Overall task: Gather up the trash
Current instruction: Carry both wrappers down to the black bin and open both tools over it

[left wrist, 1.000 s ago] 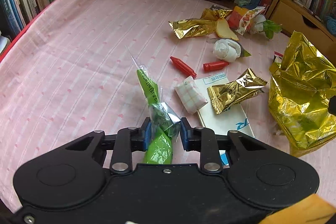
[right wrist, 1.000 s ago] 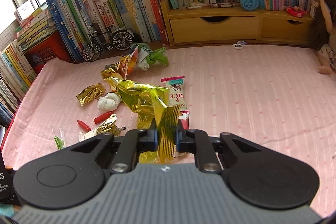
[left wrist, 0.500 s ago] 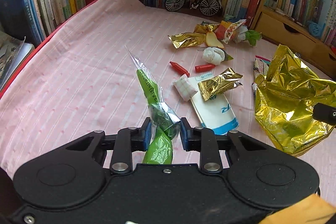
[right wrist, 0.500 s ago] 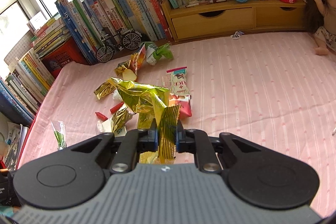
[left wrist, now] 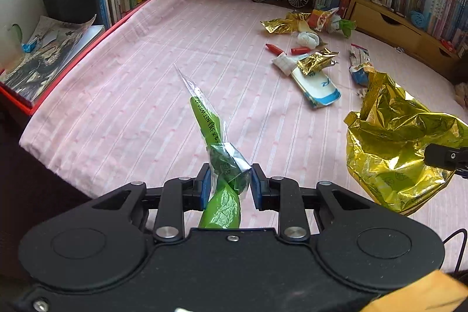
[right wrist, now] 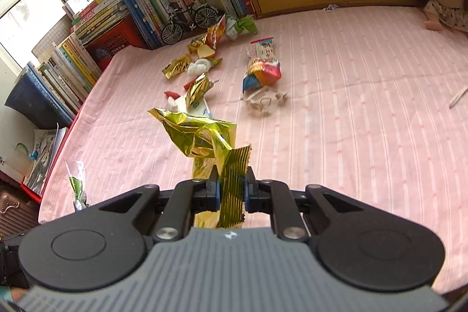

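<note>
Pink bed (left wrist: 122, 95), bookshelves behind; left hand-held gripper (left wrist: 228, 189) clamps green wrapper (left wrist: 222, 177), right hand-held gripper (right wrist: 231, 192) pinches gold bag (right wrist: 204, 136); keep grips firm, carry both clear of remaining litter

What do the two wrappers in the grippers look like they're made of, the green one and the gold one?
Green wrapper: thin plastic film, partly clear and partly printed green; its see-through tip shows the bedspread behind. Gold bag: probably metallised foil film, mirror-shiny with sharp creases and a crimped, serrated edge.
</note>
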Demonstrator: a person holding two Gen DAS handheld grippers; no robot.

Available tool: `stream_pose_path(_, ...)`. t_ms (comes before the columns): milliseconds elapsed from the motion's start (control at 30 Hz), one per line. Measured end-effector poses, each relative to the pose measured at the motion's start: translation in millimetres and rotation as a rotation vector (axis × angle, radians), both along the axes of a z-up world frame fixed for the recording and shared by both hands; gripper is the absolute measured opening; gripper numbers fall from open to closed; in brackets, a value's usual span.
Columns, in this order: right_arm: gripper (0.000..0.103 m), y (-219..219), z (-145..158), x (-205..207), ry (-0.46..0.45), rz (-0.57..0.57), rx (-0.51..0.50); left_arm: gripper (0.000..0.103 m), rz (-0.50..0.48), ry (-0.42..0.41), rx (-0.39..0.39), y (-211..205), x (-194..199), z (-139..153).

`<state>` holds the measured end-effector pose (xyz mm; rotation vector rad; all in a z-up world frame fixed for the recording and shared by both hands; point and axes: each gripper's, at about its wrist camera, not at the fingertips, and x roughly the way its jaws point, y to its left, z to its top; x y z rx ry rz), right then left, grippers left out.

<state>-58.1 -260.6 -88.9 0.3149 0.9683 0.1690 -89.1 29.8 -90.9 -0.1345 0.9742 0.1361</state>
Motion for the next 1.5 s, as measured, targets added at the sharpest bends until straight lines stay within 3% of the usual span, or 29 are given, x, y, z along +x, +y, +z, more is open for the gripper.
stream_pose_path(333,0.018,53,-1,-84,0.016,0.104,0.023,0.026,0.008,0.068,-0.025,44,-99,-7)
stream_pose_path(533,0.018,81,-12,-116,0.039,0.147,0.031,0.026,0.007,0.157,-0.054,66,-141,-32)
stream_pose_path(833,0.018,113,-60,-139,0.131,0.204,-0.027,0.026,-0.039,0.273,-0.061,73,-161,-86)
stream_pose_path(1267,0.02,151,-151,-132,0.299,0.239,-0.099,0.027,-0.108,0.386,-0.097,74,-160,-163)
stream_pose_path(1333,0.024,153,-161,-130,0.321,0.241,-0.1,0.028,-0.113,0.394,-0.107,76,-158,-170)
stream_pose_path(1400,0.032,157,-168,-130,0.331,0.248,-0.115,0.048,-0.128,0.388,-0.106,77,-158,-173)
stream_pose_path(1433,0.044,159,-171,-130,0.331,0.254,-0.127,0.051,-0.135,0.384,-0.097,77,-158,-173)
stream_pose_path(1500,0.052,163,-175,-130,0.333,0.265,-0.136,0.054,-0.141,0.38,-0.08,79,-160,-172)
